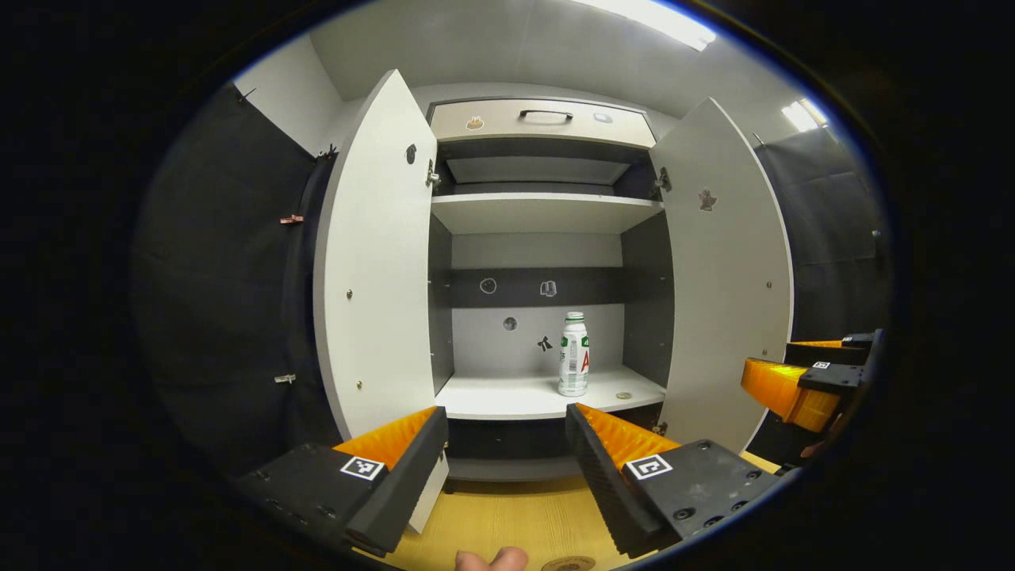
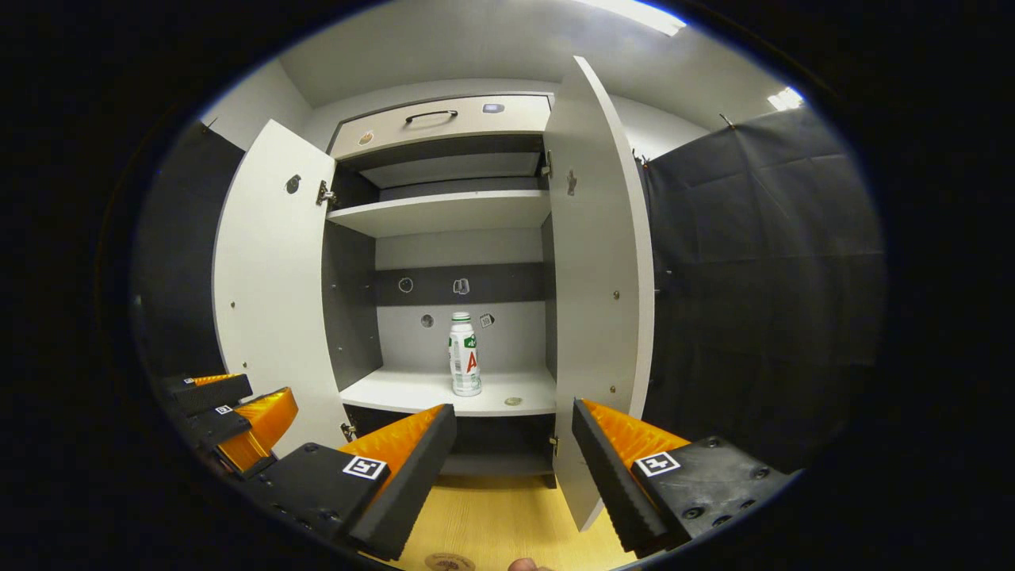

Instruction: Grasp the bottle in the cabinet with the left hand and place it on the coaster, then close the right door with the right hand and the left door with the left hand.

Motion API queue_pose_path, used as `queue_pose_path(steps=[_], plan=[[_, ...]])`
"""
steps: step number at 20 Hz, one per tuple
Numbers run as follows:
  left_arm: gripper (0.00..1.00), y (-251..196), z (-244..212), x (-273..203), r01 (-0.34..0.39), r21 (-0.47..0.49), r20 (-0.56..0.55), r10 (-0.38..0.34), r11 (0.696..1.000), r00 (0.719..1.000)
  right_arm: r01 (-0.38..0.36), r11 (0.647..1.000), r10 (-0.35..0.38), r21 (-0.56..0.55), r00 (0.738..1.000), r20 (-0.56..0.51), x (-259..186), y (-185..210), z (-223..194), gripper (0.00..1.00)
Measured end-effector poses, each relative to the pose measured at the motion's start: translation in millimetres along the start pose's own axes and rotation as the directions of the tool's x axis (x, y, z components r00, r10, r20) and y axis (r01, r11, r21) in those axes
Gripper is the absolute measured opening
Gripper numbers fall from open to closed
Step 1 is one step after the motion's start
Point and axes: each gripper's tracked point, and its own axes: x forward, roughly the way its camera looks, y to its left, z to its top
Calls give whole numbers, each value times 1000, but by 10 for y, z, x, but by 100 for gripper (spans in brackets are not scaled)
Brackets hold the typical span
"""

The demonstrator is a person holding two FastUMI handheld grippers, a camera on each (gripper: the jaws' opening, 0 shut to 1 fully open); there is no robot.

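Facing an open cabinet (image 1: 547, 214) from the left gripper view — bottle (image 1: 573, 354) standing upright on the lower shelf, left gripper (image 1: 507, 456) gaping, gripping nothing. Turning to the right gripper view — right gripper (image 2: 514, 460) likewise spread; both doors open, everything pending.

Lit from above by long white ceiling light strips (image 1: 646, 20), blown out to pure glare near the top edge of the left gripper view and again in the right gripper view (image 2: 634, 16). Bright and even across the tall white open cabinet doors (image 1: 373, 262); dimmer under the white upper shelf (image 1: 543, 212), with soft shadow along the dark grey inner walls (image 1: 646, 301). Strong fisheye bending toward the edges, curving the door edges outward. Sharp at centre, with the small white plastic bottle (image 1: 573, 354) crisp; softer near the rim. Faint blue fringing around each picture's edge.
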Motion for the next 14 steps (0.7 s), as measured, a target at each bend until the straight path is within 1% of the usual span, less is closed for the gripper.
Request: queue_pose_path(steps=[4, 8, 14], plan=[[95, -182, 23, 241, 34, -8, 6, -34, 999, 999, 0, 1000, 0, -16, 1000, 23, 3, -53, 57, 97], [95, -468, 74, 685, 80, -25, 12, -80, 996, 997, 4, 1000, -4, -22, 1000, 25, 20, -146, 67, 97], [95, -859, 28, 1465, 127, -51, -1, -127, 991, 992, -3, 999, 2, 44, 1000, 22, 30, -337, 138, 97]])
